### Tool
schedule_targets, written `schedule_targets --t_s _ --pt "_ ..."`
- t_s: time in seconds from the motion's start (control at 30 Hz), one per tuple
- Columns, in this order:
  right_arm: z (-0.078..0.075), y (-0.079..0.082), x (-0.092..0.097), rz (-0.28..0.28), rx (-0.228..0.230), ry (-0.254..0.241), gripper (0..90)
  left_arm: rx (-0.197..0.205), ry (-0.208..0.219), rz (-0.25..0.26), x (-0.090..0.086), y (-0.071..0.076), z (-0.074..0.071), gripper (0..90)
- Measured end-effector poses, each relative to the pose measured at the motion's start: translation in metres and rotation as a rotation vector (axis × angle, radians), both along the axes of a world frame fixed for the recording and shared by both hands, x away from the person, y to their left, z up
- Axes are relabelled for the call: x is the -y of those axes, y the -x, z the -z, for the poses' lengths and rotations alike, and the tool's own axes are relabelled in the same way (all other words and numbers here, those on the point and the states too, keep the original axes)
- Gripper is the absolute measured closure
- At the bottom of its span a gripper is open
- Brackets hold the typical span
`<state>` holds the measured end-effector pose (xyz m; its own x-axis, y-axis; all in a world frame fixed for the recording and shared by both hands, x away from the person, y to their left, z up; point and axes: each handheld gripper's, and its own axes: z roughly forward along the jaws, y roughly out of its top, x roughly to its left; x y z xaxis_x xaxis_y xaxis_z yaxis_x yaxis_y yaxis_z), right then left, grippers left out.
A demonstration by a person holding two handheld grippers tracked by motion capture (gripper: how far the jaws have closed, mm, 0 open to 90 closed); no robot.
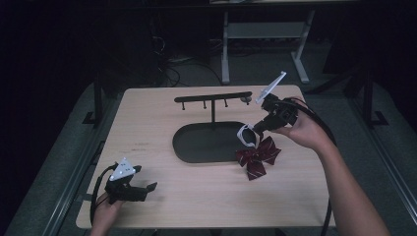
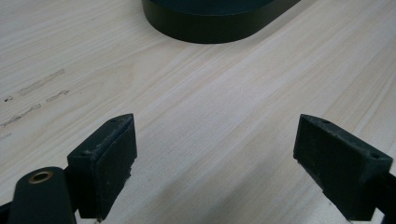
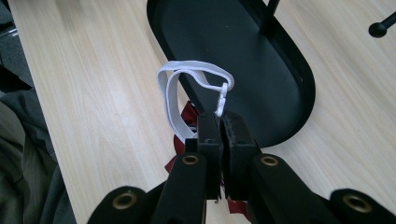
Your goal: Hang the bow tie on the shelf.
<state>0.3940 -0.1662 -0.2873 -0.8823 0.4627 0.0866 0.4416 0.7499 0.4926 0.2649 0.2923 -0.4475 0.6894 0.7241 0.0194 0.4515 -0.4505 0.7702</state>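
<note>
Table [image 1: 162,128] – light wood top, takes up most of the high view; scuff marks on its left part.

Stand [image 1: 212,98] – black, sits mid-table toward the far side. Oval tray base [image 1: 196,145], upright post from the base, crossbar on top with short pegs hanging below it. In the right gripper view the tray base [image 3: 280,84] lies right under and beyond the jaws; a ball-tipped peg [image 3: 378,29] shows at the top right.

Right hand-held gripper [image 1: 259,129] – held above the table at the tray's right end, angled down and left toward it. Jaws clamped together on the white elastic strap [image 3: 180,88] of the bow tie. The strap stands up in a loop past the jaw tips, with a small white plastic hook [image 3: 223,95] at the top of the loop, just above the pinch point.

Left hand-held gripper [image 1: 150,188] – near-left corner of the table, low, resting at the edge. Jaws stand wide apart, nothing between them – bare wood there, with the near rim of the tray beyond, well apart.

Bow tie [image 1: 258,156] – dark red with thin pale stripes, hangs below the right hand-held gripper at the tray's right end, its lower part at the table surface. Whether it rests on the wood I can't tell. In the right gripper view, bits of red fabric [image 3: 180,140] peek out beside the jaws.
</note>
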Motion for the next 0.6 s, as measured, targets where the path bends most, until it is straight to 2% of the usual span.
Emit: schedule_targets --t_s 0.6 --pt "-0.004 -0.018 -0.003 0.028 0.0 0.023 86.9 -0.003 0.009 -0.003 0.001 0.001 0.0 13.1"
